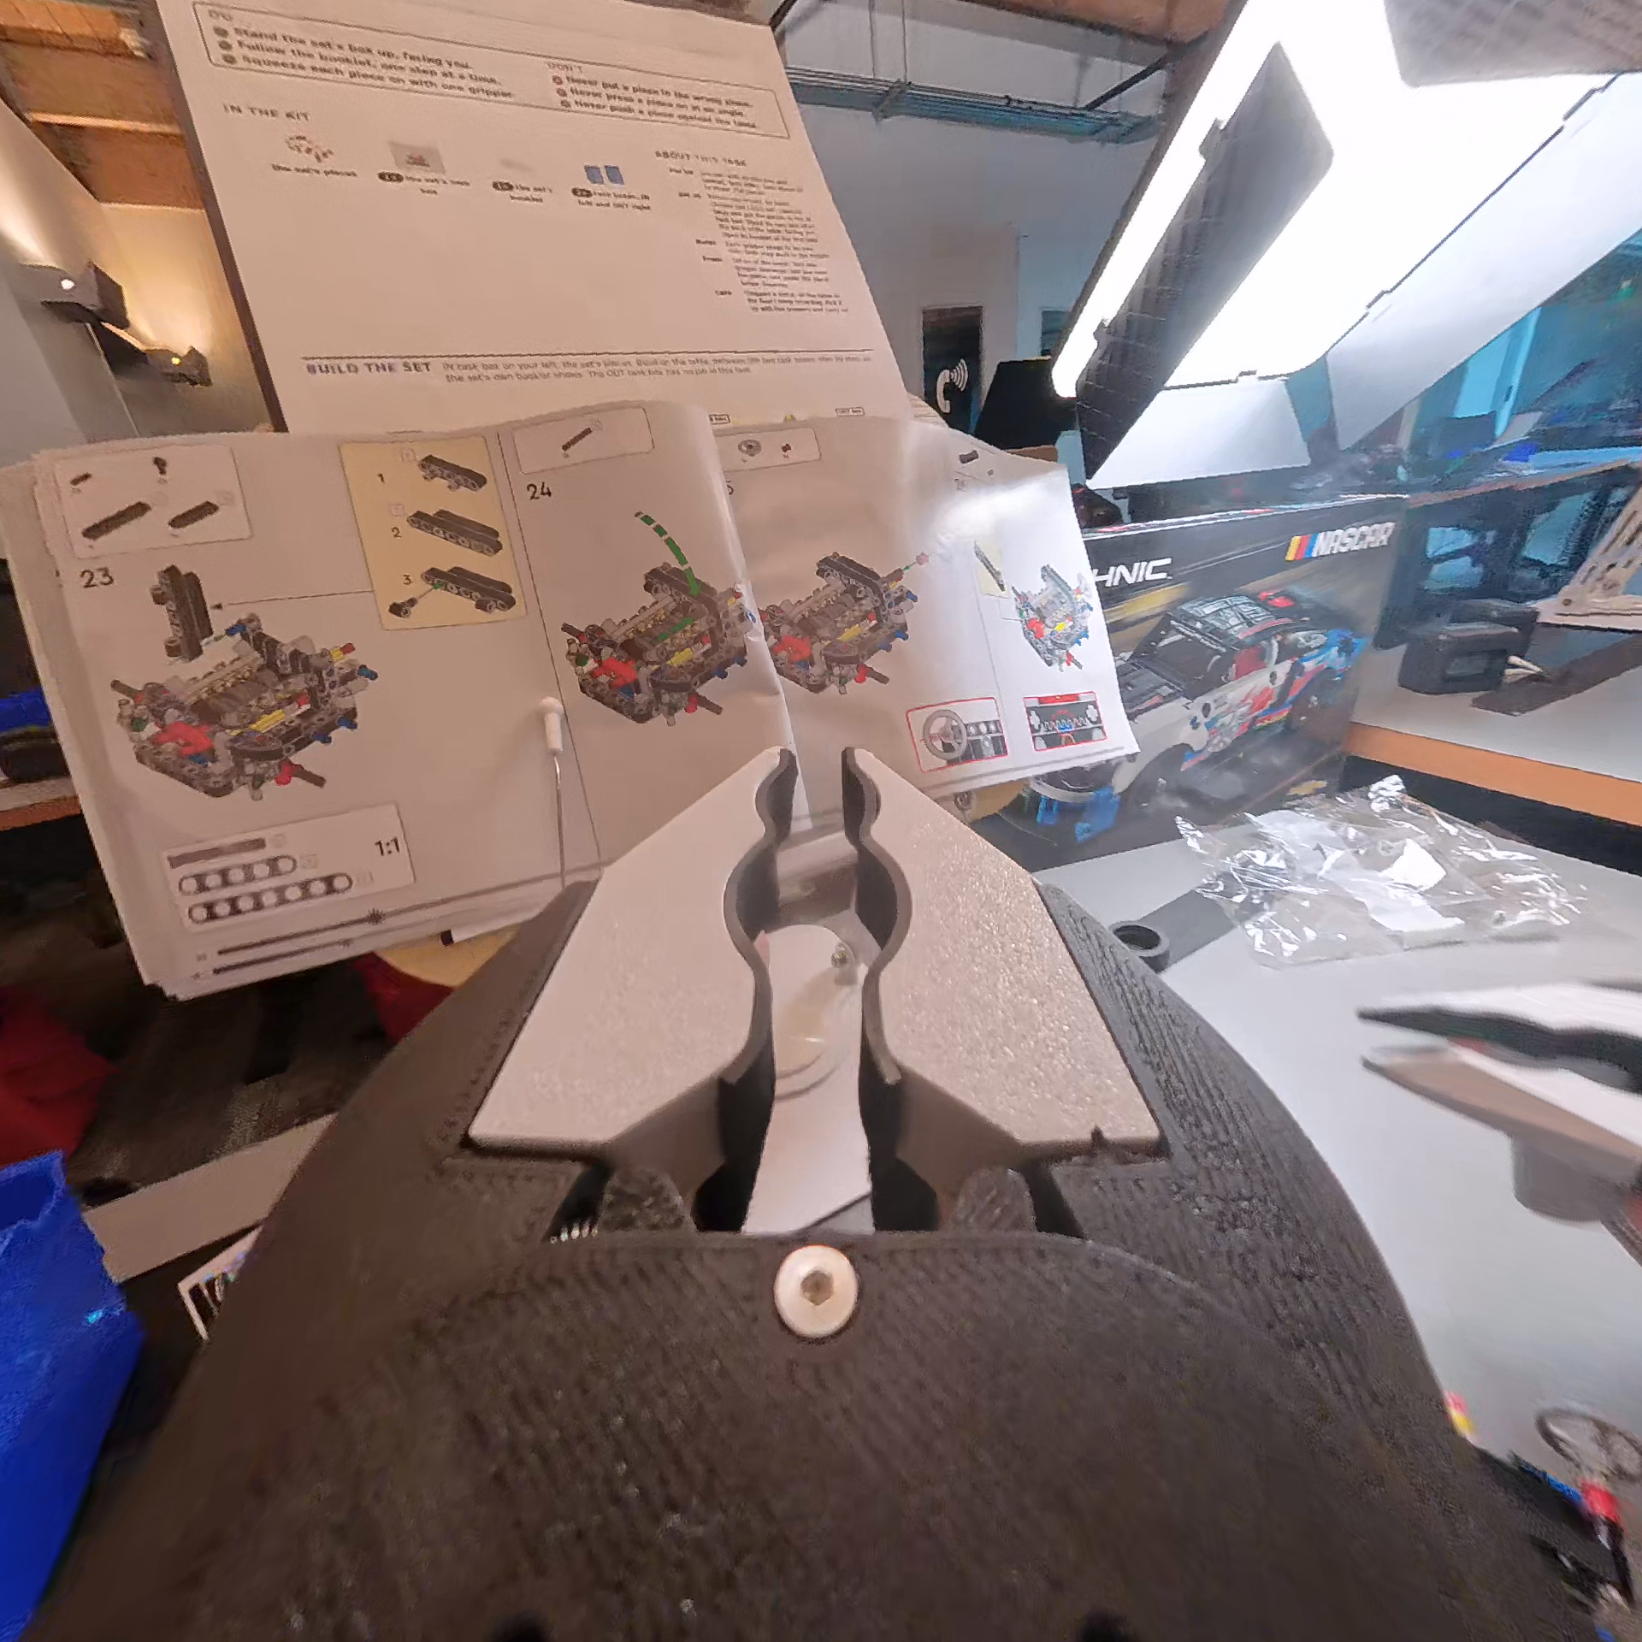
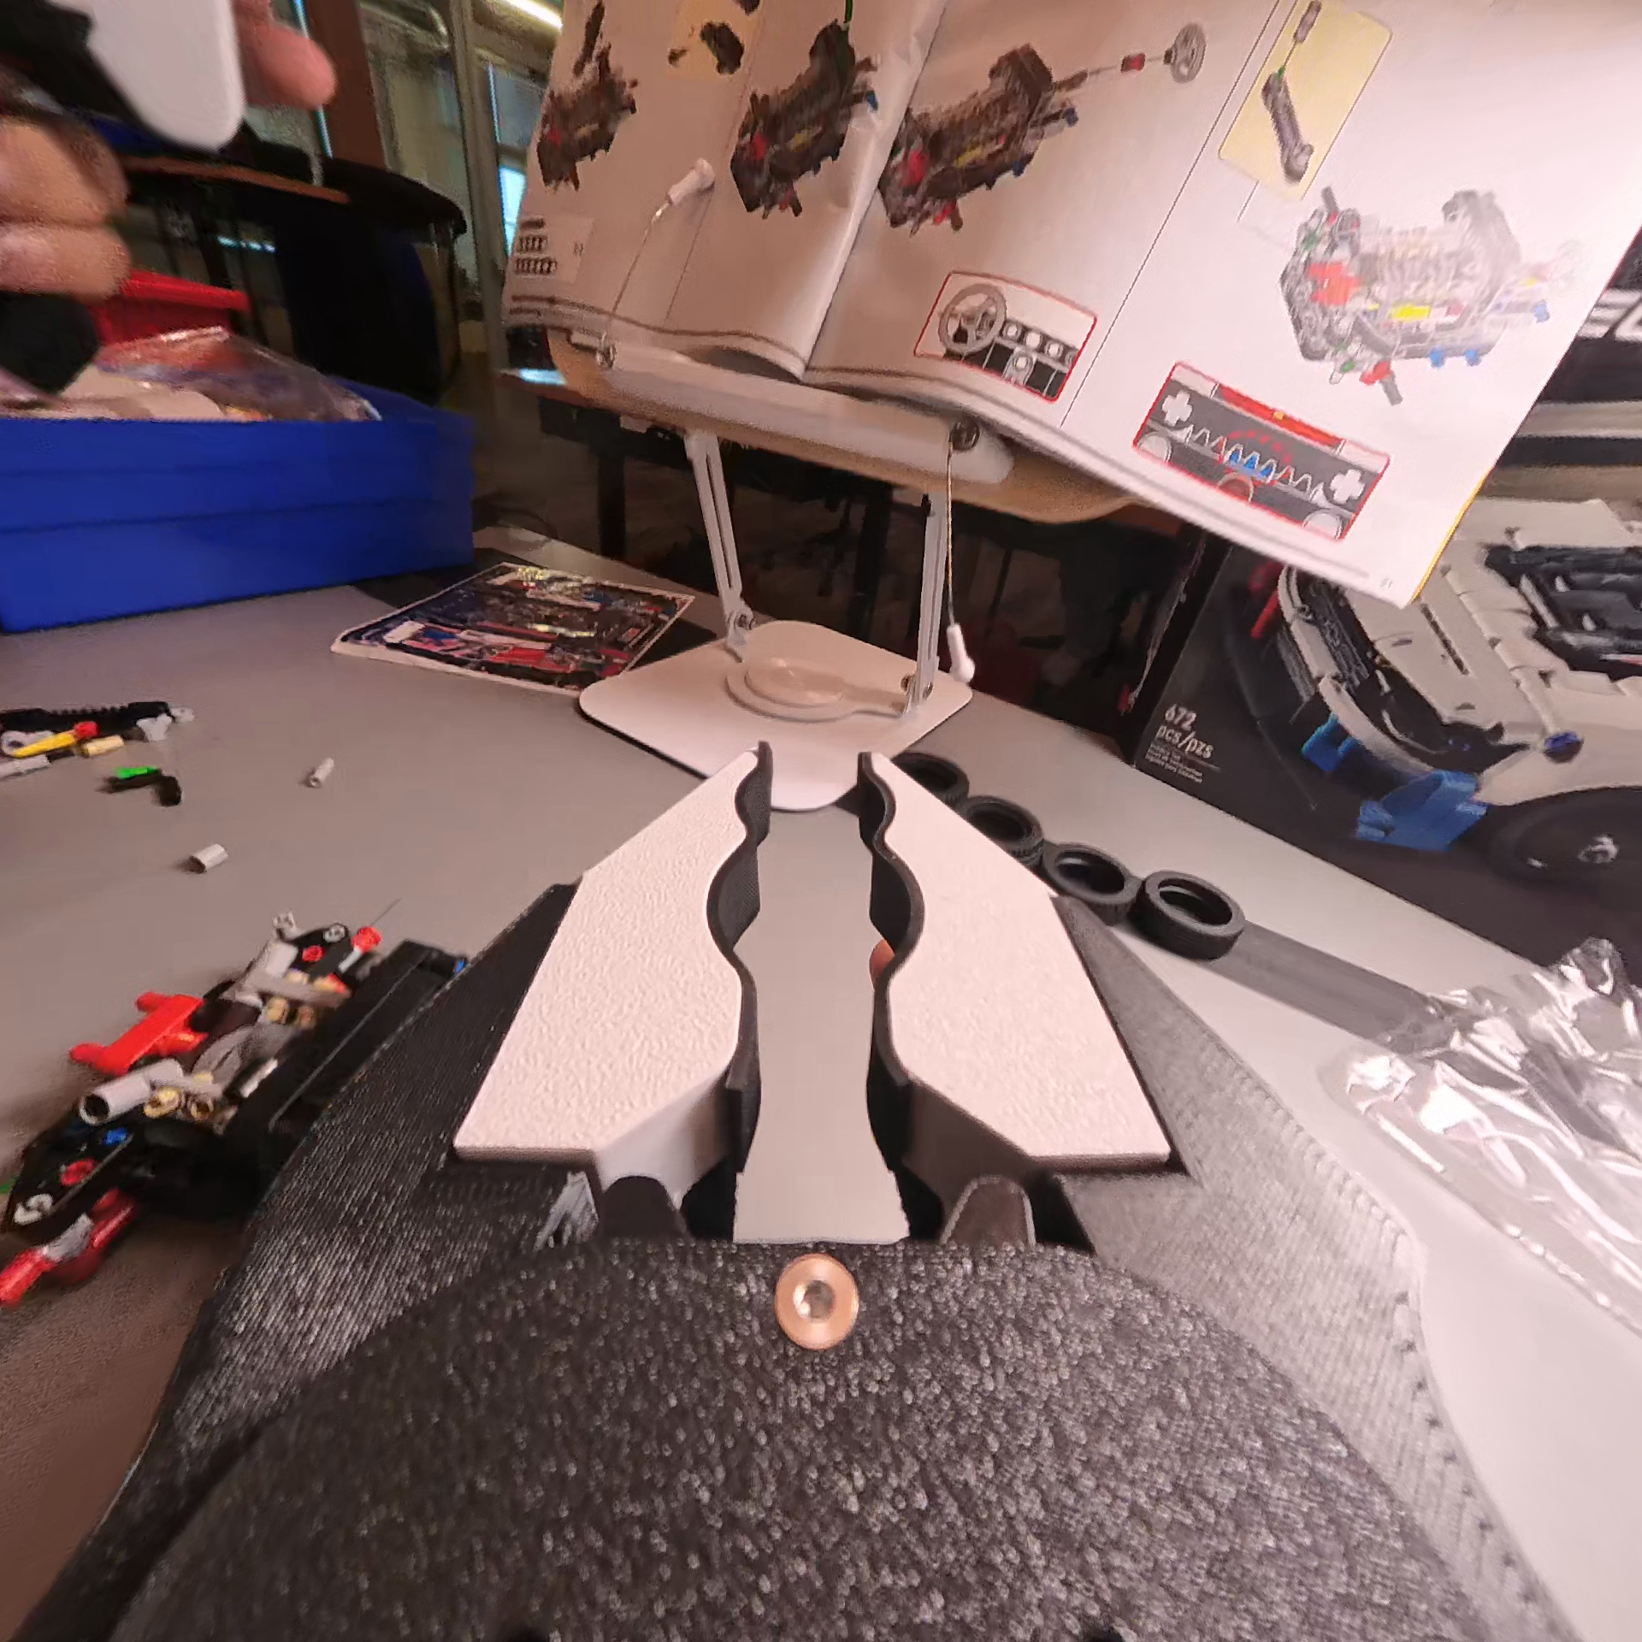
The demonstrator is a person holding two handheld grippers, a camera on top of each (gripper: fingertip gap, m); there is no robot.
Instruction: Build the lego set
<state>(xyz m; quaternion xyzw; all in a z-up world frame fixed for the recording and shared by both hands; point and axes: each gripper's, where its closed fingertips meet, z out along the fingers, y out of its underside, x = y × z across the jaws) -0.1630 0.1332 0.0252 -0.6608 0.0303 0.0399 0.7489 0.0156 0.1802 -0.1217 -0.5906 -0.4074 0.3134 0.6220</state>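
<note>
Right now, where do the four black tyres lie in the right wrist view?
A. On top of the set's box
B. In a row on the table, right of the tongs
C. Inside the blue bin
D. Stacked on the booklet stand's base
B: the black tyres sit in a row on the grey table, just right of the right tongs, which hold nothing.

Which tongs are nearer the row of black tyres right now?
Right. The right tongs sit low over the table with the row of black tyres just beside their right finger. The left tongs are raised, facing the booklet; no tyres show there.
</note>
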